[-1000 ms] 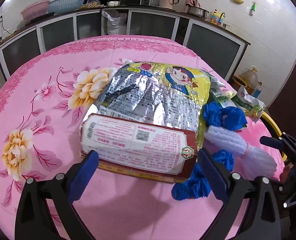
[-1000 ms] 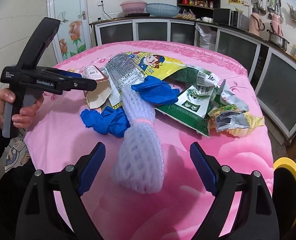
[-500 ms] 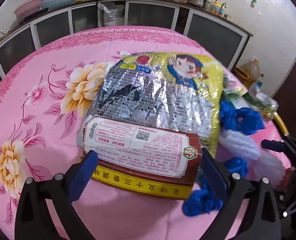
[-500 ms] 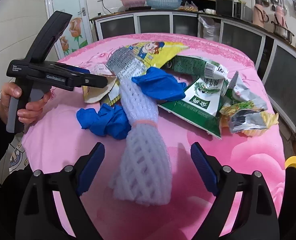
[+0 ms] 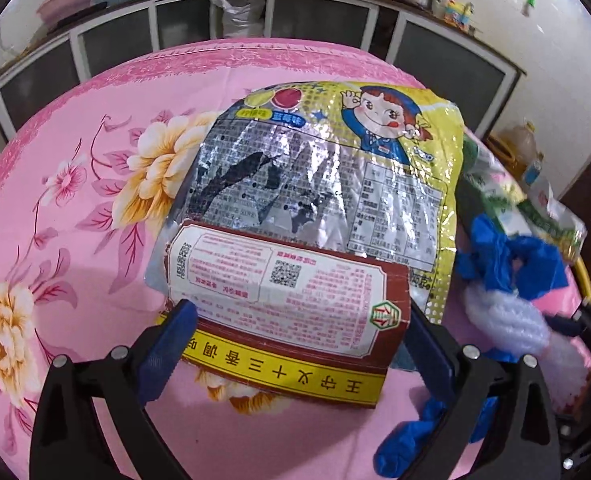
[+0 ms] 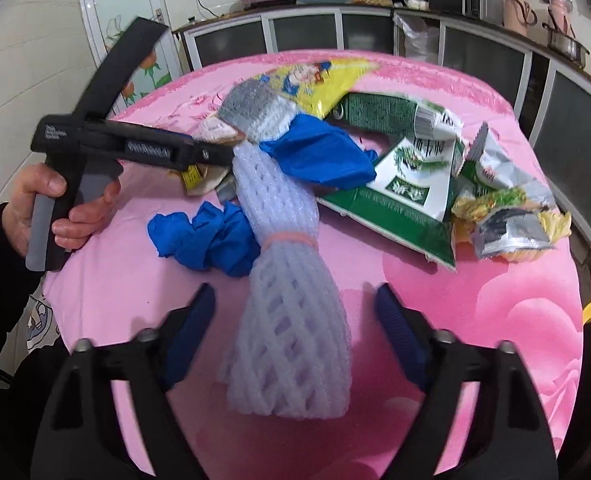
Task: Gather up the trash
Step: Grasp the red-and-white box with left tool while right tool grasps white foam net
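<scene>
The right claw (image 6: 293, 336) has narrowed around the foam net (image 6: 291, 320); the left claw (image 5: 299, 344) has reached the red wrapper (image 5: 291, 304).

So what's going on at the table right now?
A person is clearing trash off the pink floral tablecloth with a claw in each hand. The left claw straddles the red and white carton that lies over the foil snack bag, pads beside its ends. The right claw is closing around the white foam net sleeve, its pads not yet touching. Blue gloves and green wrappers lie uncollected.
</scene>
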`<action>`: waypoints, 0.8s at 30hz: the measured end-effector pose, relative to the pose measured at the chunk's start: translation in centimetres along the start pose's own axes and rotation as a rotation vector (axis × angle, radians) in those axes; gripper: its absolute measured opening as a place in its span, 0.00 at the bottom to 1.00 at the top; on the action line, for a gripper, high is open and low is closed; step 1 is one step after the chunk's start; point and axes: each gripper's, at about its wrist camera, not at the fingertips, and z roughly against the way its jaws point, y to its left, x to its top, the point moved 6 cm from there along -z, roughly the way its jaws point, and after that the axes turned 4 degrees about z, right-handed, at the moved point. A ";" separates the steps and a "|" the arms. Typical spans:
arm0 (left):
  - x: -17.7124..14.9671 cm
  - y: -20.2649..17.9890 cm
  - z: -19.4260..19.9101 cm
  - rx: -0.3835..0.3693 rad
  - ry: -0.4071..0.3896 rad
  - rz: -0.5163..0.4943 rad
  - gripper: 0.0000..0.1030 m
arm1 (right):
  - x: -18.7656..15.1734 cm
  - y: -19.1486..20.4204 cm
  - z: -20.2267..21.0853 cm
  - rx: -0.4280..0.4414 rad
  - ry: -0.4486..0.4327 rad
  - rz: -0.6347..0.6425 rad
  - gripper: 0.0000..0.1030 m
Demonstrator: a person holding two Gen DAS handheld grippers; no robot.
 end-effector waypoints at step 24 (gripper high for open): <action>-0.6 4.4 6.1 -0.085 -0.130 0.130 0.00 | 0.0 0.8 4.1 0.025 -0.040 -0.075 0.23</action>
